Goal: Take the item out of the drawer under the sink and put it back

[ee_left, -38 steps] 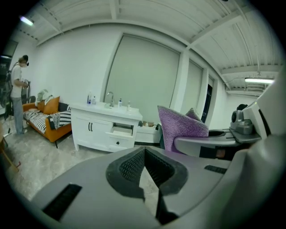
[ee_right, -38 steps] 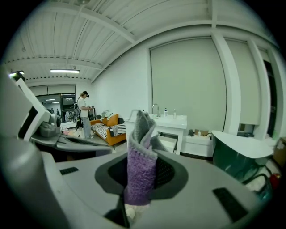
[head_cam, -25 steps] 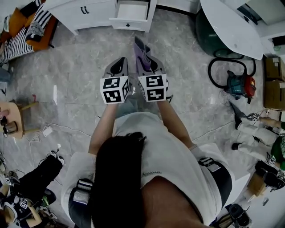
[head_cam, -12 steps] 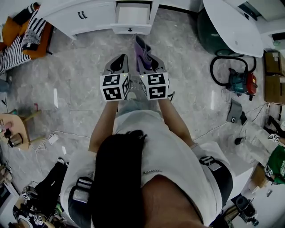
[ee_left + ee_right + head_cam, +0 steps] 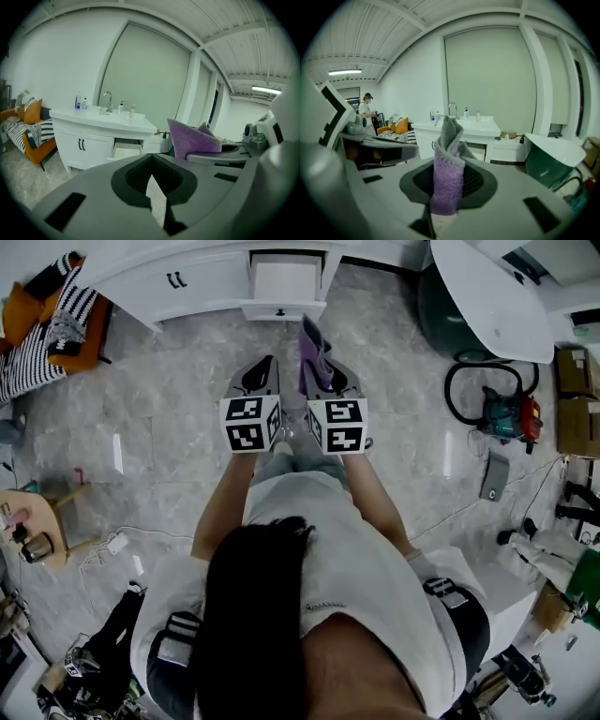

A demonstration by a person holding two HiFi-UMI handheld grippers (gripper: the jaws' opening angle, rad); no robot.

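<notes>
In the head view my right gripper (image 5: 320,364) is shut on a purple cloth (image 5: 310,341), whose free end sticks up past the jaw tips. The right gripper view shows the same cloth (image 5: 447,176) pinched upright between the ribbed pads of my right gripper (image 5: 449,187). Beside it my left gripper (image 5: 264,364) is shut and holds nothing; its jaws meet at the tips (image 5: 151,161). Ahead stands a white sink cabinet (image 5: 202,279) with its drawer (image 5: 284,281) pulled out. The open drawer (image 5: 125,148) lies some way in front of both grippers.
An orange couch with striped cushions (image 5: 45,326) stands at the far left. A white tub-like shape (image 5: 487,296) and a vacuum cleaner with its hose (image 5: 504,416) are at the right. A small wooden table (image 5: 26,521) and cables lie at the left. A person (image 5: 368,110) stands far off.
Both grippers have moved forward together towards the sink cabinet, the purple cloth still in the right one. The open drawer now lies closer ahead.
</notes>
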